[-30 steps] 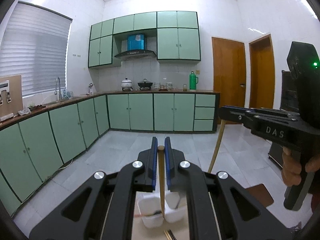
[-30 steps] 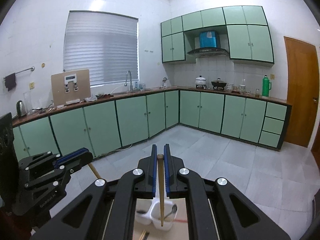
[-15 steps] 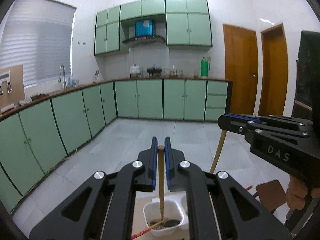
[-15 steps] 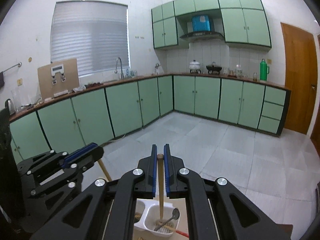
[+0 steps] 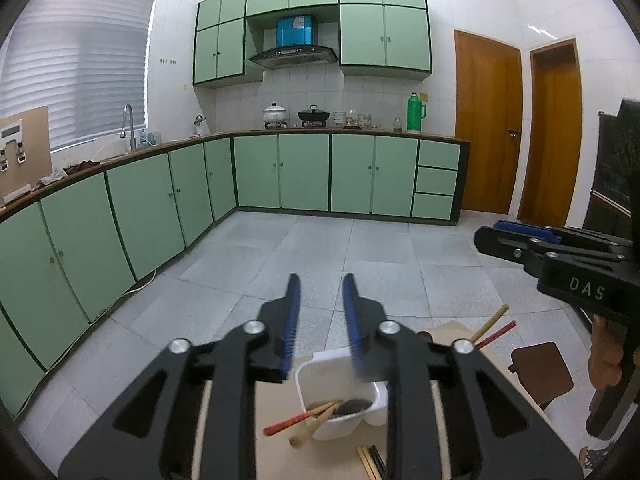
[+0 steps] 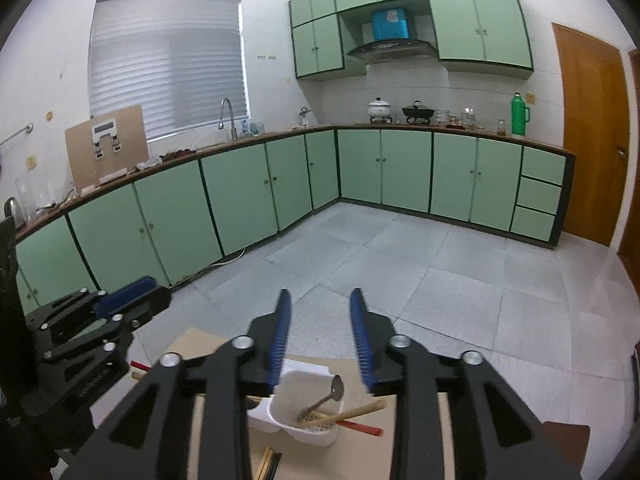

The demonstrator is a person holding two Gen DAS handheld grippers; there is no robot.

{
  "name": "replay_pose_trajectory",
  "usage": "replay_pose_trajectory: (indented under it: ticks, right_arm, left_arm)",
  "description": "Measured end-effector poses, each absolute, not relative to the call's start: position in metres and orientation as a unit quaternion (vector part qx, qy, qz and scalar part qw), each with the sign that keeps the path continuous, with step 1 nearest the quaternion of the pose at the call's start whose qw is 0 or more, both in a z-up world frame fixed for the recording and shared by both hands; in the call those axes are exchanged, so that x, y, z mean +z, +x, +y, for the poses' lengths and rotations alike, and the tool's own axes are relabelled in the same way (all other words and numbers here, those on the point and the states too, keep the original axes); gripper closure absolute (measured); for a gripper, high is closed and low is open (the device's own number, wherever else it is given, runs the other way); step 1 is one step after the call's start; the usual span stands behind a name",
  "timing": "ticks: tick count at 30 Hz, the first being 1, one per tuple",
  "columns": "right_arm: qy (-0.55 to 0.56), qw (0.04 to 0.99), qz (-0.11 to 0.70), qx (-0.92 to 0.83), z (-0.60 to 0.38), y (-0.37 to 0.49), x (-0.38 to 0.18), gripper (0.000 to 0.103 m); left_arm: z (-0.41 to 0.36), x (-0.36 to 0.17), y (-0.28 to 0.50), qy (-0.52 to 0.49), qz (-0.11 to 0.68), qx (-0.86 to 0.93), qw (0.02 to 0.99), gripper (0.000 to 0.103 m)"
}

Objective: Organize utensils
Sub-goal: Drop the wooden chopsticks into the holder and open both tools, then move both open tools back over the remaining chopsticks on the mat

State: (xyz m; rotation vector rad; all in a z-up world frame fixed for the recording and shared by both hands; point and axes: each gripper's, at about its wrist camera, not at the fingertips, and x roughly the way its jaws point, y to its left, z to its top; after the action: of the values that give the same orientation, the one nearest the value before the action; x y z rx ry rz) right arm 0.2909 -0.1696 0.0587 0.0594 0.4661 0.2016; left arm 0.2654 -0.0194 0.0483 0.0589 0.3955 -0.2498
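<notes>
My left gripper (image 5: pixel 322 280) hangs above a white utensil holder (image 5: pixel 360 364), its jaws opening with nothing between them. A red chopstick (image 5: pixel 288 424) and a bamboo chopstick (image 5: pixel 316 424) lean out of the holder's near compartment. Off to the right is my right gripper (image 5: pixel 492 232). In the right wrist view my right gripper (image 6: pixel 320 294) is also above the white holder (image 6: pixel 304 372), jaws opening and bare. A metal spoon (image 6: pixel 328 394), a bamboo chopstick (image 6: pixel 354 412) and a red chopstick (image 6: pixel 360 428) rest in that compartment. At the left is my left gripper (image 6: pixel 148 286).
The holder stands on a light wooden tabletop (image 6: pixel 188 344). Loose chopsticks (image 5: pixel 370 460) lie on it nearer to me. A brown stool (image 5: pixel 540 372) stands to the right. Beyond are grey floor tiles and green kitchen cabinets (image 5: pixel 304 176).
Both grippers sank toward the holder and opened. Each has let go of the bamboo chopstick it held upright; the chopsticks now lie in the holder.
</notes>
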Motion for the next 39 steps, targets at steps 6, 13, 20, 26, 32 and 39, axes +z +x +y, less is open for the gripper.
replay_pose_trajectory:
  ticks: [6, 13, 20, 26, 32, 39]
  right_arm:
    - [0.047, 0.971, 0.218, 0.087, -0.189, 0.251, 0.058, 0.033]
    - [0.078, 0.971, 0.208, 0.09, -0.2, 0.189, 0.043, 0.006]
    - [0.09, 0.967, 0.22, 0.095, -0.198, 0.143, 0.017, 0.006]
    - [0.081, 0.961, 0.251, 0.085, -0.19, 0.115, -0.017, 0.006]
    - [0.062, 0.948, 0.302, 0.077, -0.176, 0.094, -0.065, 0.006]
    - [0.045, 0.932, 0.351, 0.079, -0.151, 0.077, -0.115, 0.006]
  left_arm:
    - [-0.011, 0.05, 0.23, 0.024, 0.192, -0.131, 0.972, 0.054]
    - [-0.007, 0.03, 0.177, 0.015, 0.201, -0.14, 0.969, 0.031]
    - [-0.002, -0.004, 0.128, 0.009, 0.227, -0.139, 0.964, 0.018]
    - [0.009, -0.038, 0.103, 0.01, 0.265, -0.124, 0.956, 0.017]
    - [0.026, -0.083, 0.085, 0.021, 0.318, -0.098, 0.943, 0.017]
    - [0.038, -0.126, 0.07, 0.036, 0.369, -0.081, 0.925, 0.017]
